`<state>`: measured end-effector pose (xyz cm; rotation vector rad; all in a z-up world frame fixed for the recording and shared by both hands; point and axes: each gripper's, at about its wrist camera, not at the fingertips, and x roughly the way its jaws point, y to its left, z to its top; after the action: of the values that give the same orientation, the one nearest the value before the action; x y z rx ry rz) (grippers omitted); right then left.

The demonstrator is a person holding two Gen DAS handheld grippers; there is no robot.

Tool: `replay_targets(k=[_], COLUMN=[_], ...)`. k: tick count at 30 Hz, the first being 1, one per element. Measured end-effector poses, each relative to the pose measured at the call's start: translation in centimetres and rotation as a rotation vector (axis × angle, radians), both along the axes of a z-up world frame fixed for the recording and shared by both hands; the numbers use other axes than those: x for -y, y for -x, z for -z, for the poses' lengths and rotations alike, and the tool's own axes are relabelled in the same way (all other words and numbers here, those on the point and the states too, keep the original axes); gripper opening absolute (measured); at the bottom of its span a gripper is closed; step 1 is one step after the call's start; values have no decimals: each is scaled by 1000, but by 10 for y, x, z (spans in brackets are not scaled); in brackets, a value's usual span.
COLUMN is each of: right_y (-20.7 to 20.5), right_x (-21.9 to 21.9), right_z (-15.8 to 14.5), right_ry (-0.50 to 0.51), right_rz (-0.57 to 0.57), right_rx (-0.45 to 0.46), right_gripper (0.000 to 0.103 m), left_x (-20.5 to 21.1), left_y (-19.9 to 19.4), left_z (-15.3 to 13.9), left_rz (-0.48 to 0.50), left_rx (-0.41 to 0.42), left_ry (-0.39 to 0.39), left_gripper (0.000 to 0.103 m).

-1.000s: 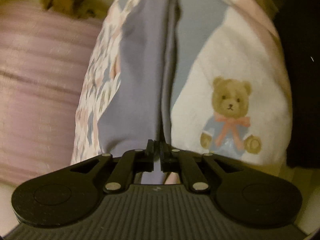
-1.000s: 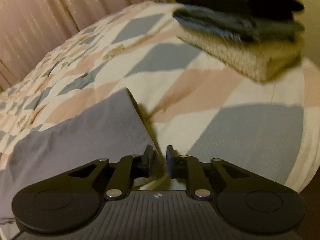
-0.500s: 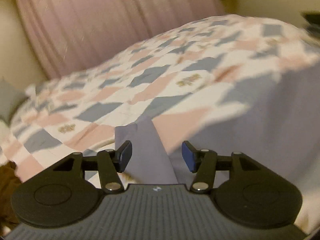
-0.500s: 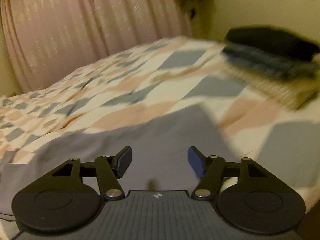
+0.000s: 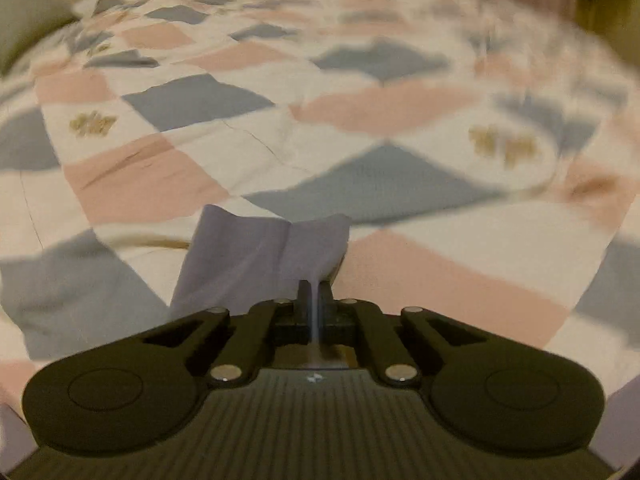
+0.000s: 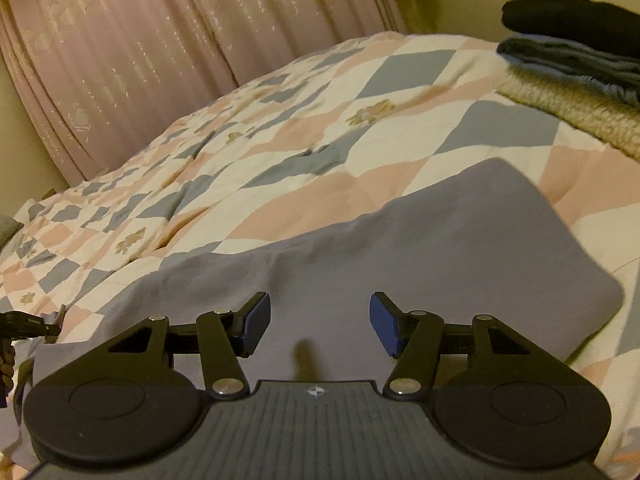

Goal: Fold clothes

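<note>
Right side of left wrist view smeared by blur; quilt [image 5: 380,108] pattern there hard to read. Lower corners of that view cut off by the tool body. Far left edge of right wrist view: dark tool part and a bit of a hand [image 6: 8,360], mostly cropped.

Counted: two grippers, one grey garment, one stack of three folded items.

Left gripper [image 5: 314,292]: jaws pressed together, pinching a thin edge of the grey garment [image 5: 264,256]. Cloth rises from the jaws as a small creased flap lying forward on the quilt. Rest of garment out of this view.

Right gripper [image 6: 319,324]: jaws spread wide, blue pads [image 6: 382,324] apart, nothing between them. Hovering above the grey garment [image 6: 400,252], contact not discernible. Garment spread flat across the quilt [image 6: 280,140], right end rounded, left end running off toward the cropped tool.

Stack [image 6: 572,80] at upper right on the quilt: black on top, dark grey in the middle, beige fuzzy at the bottom; right part cut off by frame.

Pink curtain [image 6: 160,52] behind the bed. No containers in view.
</note>
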<state>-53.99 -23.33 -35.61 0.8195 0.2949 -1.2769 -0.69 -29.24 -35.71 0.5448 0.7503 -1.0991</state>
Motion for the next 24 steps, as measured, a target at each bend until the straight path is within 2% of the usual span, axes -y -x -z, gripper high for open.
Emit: replay_targets(k=[3, 5, 7, 10, 14, 16, 17, 18, 20, 22, 24], right_y=[-4, -5, -5, -9, -22, -31, -36, -42, -59, -79, -102], right_x=[-3, -7, -12, -19, -29, -36, -40, -44, -54, -64, -75], right_z=[-2, -3, -2, 1, 1, -3, -6, -9, -14, -18, -19], right_ry=[2, 1, -6, -25, -43, -33, -27, -19, 7, 40, 68], right_rz=[-11, -14, -15, -18, -35, -58, -80, -106, -172, -237, -320], right_rx=[8, 17, 22, 36, 65, 63, 57, 46, -7, -83, -149], right_gripper=[58, 58, 58, 59, 60, 60, 60, 60, 60, 60, 60], left_x=[-59, -117, -171, -237, -289, -307, -315, -320, -327, -328, -328], left_y=[-24, -45, -64, -105, -145, -152, -153, -154, -155, -158, -162], left_z=[-37, -62, -75, -61, 3, 20, 23, 22, 19, 18, 19], left_rz=[-79, -161, -249, -402, -516, -548, -552, -550, -548, -557, -565], left_rx=[-44, -85, -80, -121, -400, -505, -542, -558, -570, -570, -575], left_ry=[183, 308, 384, 394, 327, 368, 408, 432, 470, 465, 467], left_gripper=[2, 2, 1, 1, 3, 3, 8, 12, 34, 36, 29])
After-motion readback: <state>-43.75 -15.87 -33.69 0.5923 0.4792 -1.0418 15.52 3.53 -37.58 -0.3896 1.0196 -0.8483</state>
